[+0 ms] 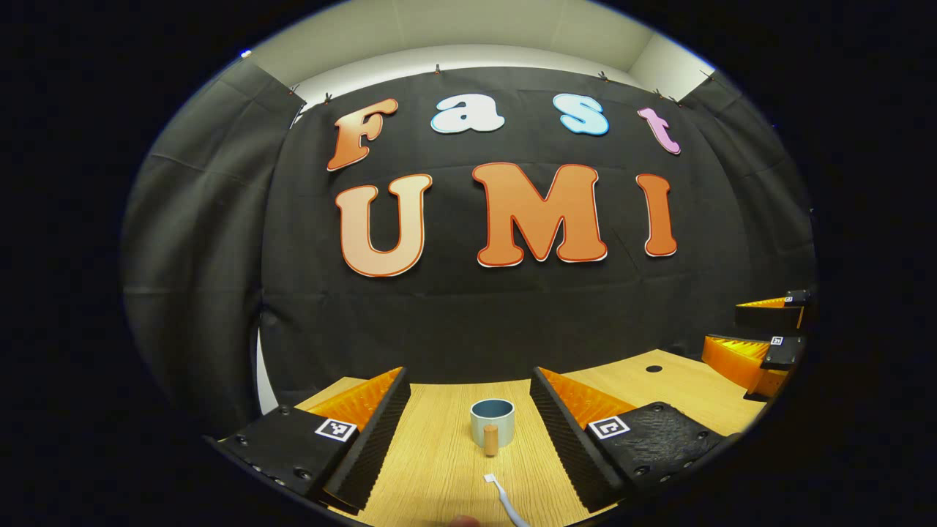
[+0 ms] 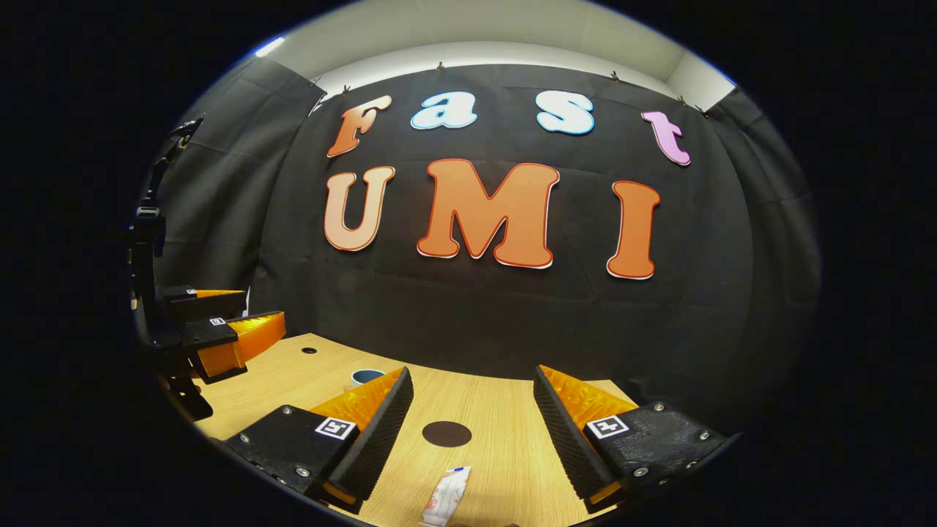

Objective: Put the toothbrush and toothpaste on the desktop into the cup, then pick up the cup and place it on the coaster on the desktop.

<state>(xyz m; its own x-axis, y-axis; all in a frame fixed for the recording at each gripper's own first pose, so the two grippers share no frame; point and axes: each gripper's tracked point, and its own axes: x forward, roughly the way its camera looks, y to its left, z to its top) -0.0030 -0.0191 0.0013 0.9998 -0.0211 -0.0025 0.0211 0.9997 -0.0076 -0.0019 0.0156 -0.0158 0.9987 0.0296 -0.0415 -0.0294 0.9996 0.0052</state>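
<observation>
1. In the left gripper view, your left gripper (image 1: 469, 432) hangs just above the wooden desktop (image 1: 432, 468) with its fingers spread wide and nothing between them.
2. Nearest to you in that view, the white toothbrush (image 1: 504, 499) lies flat on the desktop at the bottom edge, its bristle head pointing away from you toward the cup.
3. Beyond it, between the spread fingers, the pale blue cup (image 1: 492, 422) stands upright and apart from both of them; a small wooden peg-like handle sits on its near side.
4. Farther off at the right edge of that view, your right gripper (image 1: 761, 340) shows side-on over the desktop, near a small dark hole in the surface.
5. In the right gripper view, your right gripper (image 2: 473, 428) is also spread wide and holds nothing.
6. Closest there, the white toothpaste tube (image 2: 446, 496) lies on the desktop at the bottom edge, its blue cap end pointing away from you.
7. Just past it, the dark round coaster (image 2: 446, 434) lies flat between the fingers, touching neither.
8. Behind the left-hand finger, the cup's rim peeks out.
9. At the far left, your left gripper shows over the desktop's edge.
</observation>
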